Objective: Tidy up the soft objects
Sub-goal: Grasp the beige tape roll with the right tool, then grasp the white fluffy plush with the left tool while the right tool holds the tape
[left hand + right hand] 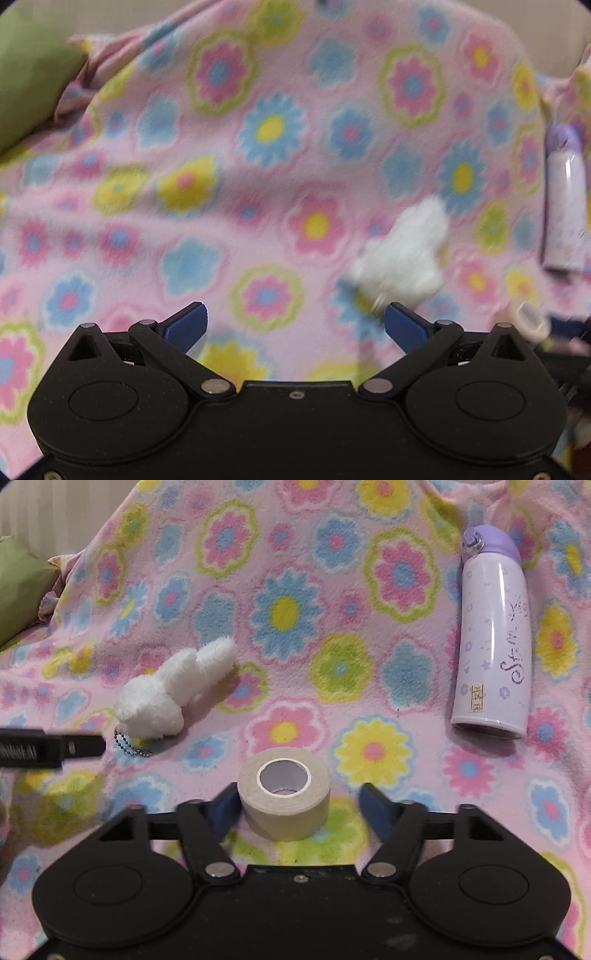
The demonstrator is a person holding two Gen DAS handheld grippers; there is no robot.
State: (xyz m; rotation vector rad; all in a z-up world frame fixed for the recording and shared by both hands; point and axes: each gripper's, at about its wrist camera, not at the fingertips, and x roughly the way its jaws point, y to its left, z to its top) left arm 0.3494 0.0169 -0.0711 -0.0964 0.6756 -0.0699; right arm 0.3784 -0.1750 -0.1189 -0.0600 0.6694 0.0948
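Tape roll (283,797) between right gripper (297,814) fingers

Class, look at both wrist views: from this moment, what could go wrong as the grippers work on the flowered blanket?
1. The right gripper is open around the tape roll; closing may pick up the tape instead of the white plush toy.
2. The purple bottle lies on its side and could roll if the blanket is tugged.
3. The left view is blurred, so aiming at the plush may miss.

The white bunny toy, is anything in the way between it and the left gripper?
Nothing visible is in the way. The bunny toy lies on the flowery blanket, just ahead and to the right of the left gripper, whose jaws are open. Only bare blanket lies between them. The tape roll sits apart, between the right gripper's open jaws.
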